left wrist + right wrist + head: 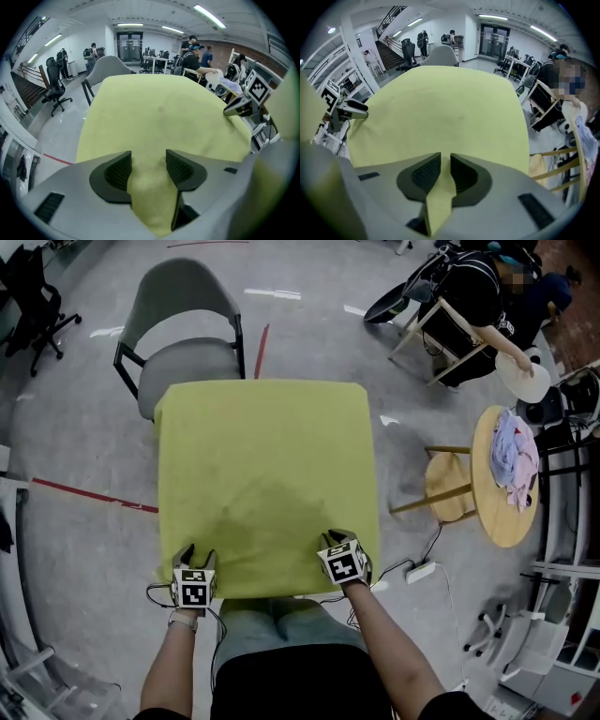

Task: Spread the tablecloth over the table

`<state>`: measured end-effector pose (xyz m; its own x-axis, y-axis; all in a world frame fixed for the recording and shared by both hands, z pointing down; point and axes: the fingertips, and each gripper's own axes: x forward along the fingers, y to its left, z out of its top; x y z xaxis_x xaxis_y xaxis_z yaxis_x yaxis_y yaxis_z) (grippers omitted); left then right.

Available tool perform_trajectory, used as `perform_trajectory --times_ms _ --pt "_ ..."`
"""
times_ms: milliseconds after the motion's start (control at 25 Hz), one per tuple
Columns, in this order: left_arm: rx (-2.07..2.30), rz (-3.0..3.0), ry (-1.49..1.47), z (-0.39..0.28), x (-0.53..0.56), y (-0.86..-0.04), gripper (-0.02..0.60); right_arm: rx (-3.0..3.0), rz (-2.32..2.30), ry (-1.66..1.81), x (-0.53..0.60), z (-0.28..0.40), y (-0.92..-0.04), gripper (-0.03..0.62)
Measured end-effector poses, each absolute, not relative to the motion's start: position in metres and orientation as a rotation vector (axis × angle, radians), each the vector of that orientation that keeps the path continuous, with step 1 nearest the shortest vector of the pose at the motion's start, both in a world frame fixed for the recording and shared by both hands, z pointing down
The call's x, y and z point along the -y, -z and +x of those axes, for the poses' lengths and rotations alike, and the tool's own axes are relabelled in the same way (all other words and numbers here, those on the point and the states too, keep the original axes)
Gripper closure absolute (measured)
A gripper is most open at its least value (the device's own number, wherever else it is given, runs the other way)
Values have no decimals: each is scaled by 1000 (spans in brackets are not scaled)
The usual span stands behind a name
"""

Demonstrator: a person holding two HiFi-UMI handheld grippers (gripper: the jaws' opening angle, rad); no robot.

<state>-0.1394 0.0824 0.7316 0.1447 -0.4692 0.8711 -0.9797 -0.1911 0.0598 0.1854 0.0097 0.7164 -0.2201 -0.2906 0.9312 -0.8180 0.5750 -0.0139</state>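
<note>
My left hand-held gripper [196, 557] is clamped on a thick bunch of the yellow-green tablecloth [267, 474] at its near-left corner, and the fabric fills the gap between the pads. My right hand-held gripper [339, 538] pinches a thin fold of the same near edge, its jaws almost together on it. From both hand-held grippers the tablecloth runs forward, lying flat and nearly smooth across the tabletop, which it hides entirely. Its sides hang over the edges. Beyond the far edge, ahead of my left hand-held gripper, stands a grey chair [183, 334].
</note>
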Motion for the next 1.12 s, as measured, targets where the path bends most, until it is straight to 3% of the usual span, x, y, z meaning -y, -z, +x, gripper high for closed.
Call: perform_trajectory --times_ms 1120 --pt "1433 1733 -929 -127 -136 -730 348 1759 857 -585 -60 194 -722 531"
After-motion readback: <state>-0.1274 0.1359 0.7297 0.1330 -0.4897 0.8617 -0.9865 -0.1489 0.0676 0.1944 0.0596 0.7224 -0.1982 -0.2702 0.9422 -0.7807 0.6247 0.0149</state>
